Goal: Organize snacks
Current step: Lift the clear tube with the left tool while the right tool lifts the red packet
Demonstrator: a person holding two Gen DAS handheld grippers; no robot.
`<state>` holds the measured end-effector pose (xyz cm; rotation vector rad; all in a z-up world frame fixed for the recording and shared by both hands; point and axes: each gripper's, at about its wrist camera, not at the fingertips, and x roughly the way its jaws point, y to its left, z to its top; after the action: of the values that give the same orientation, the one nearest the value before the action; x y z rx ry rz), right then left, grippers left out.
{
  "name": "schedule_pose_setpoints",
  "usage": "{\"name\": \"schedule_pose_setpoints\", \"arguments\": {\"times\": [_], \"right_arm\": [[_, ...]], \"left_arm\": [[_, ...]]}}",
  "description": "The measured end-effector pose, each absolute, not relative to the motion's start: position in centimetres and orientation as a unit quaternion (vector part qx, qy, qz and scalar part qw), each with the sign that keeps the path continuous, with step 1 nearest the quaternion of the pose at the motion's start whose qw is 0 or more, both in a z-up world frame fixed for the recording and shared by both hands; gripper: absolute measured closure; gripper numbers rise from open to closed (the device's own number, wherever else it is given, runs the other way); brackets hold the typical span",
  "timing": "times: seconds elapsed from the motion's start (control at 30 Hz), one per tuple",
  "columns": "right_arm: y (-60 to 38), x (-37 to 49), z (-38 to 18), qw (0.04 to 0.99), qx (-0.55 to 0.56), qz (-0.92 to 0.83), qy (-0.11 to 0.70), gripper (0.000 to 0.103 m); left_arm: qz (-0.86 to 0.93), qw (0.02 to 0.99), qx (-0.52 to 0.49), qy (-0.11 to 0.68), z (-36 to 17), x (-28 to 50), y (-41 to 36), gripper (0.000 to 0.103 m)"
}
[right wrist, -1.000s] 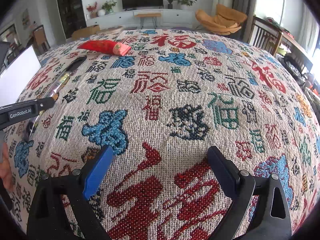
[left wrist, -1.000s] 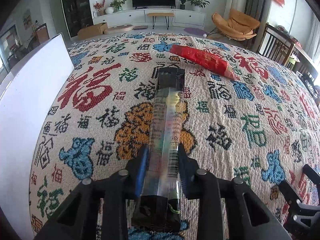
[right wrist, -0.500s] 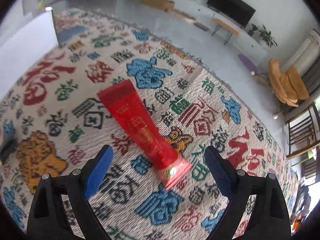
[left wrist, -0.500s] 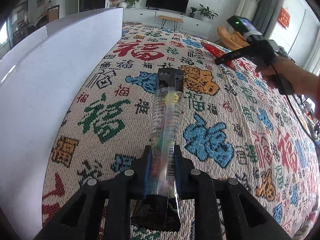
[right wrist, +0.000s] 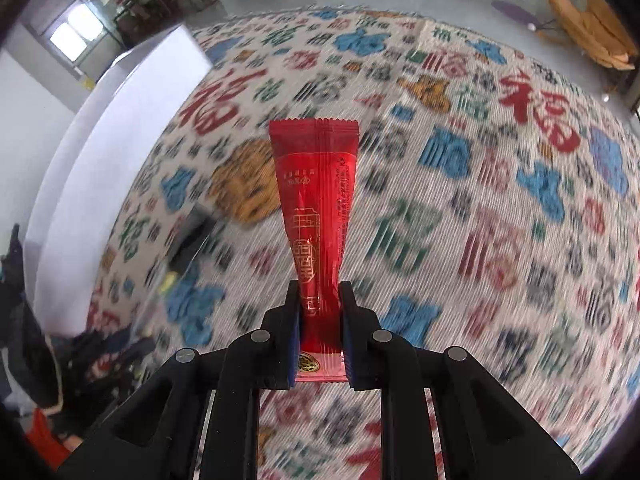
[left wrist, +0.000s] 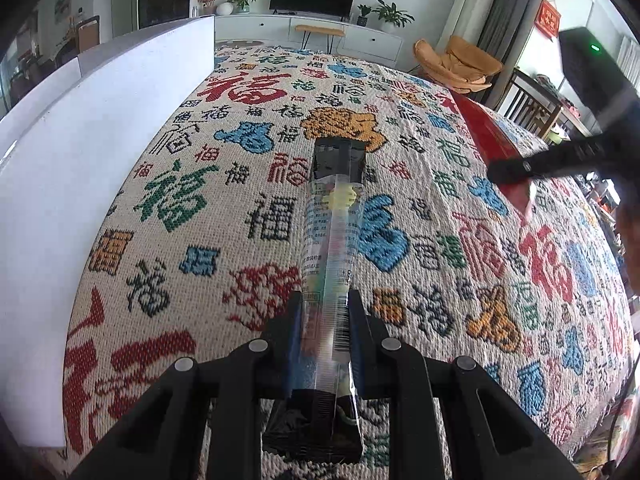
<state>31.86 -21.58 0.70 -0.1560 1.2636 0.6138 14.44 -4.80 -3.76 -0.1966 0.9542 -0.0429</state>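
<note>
My left gripper [left wrist: 322, 316] is shut on a long clear snack packet with black ends [left wrist: 334, 216] and holds it lengthwise above the patterned cloth [left wrist: 240, 208]. My right gripper [right wrist: 319, 312] is shut on a red snack packet [right wrist: 316, 196] that sticks forward, above the cloth. In the left wrist view the red packet [left wrist: 486, 136] and the right gripper [left wrist: 560, 158] show at the right. The clear packet appears blurred in the right wrist view [right wrist: 176, 252].
A white box wall [left wrist: 92, 128] stands along the left side of the cloth and also shows in the right wrist view [right wrist: 112, 148]. Beyond the table are a TV cabinet [left wrist: 312, 32] and an orange chair [left wrist: 456, 64].
My right gripper has closed on the red packet and lifted it off the cloth. My left gripper has kept moving with the clear packet, alongside the white box.
</note>
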Motion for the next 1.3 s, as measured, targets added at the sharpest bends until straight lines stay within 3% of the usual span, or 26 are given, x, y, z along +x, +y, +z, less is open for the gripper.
{"name": "schedule_pose_setpoints", "arguments": {"times": [0.13,0.17,0.2,0.27,0.3,0.5,1.17,1.3], "right_arm": [[-22.5,24.0,-1.3,0.796,-0.079,0.259,0.542,0.083],[-22.5,22.8,-2.1,0.812,-0.087,0.243,0.523,0.079],[-22.1,21.7,-3.1,0.828,-0.101,0.227,0.503,0.058],[-21.9,20.4,-4.8,0.847,-0.109,0.207,0.478,0.023],[-21.9,19.9,-5.2,0.856,-0.107,0.199,0.465,0.023],[-22.1,19.4,-5.4,0.874,-0.096,0.188,0.438,0.018],[-21.8,19.2,-5.5,0.876,-0.100,0.183,0.435,0.016],[-21.5,19.4,-5.6,0.869,-0.104,0.190,0.445,0.012]], "left_arm": [[0.018,0.887,-0.064,0.456,-4.1,13.1,-5.9,0.078],[0.028,0.891,-0.052,0.450,-4.2,12.8,-6.1,0.067],[0.036,0.893,-0.037,0.447,-4.4,12.7,-6.4,0.042],[0.048,0.892,-0.021,0.449,-4.7,12.7,-6.5,0.007],[0.053,0.893,-0.017,0.447,-4.8,12.7,-6.4,0.004],[0.049,0.885,-0.036,0.462,-5.7,13.3,-5.4,0.000],[0.048,0.888,-0.034,0.456,-5.9,13.1,-5.8,0.000],[0.020,0.873,-0.033,0.486,-5.6,13.8,-5.4,0.000]]}}
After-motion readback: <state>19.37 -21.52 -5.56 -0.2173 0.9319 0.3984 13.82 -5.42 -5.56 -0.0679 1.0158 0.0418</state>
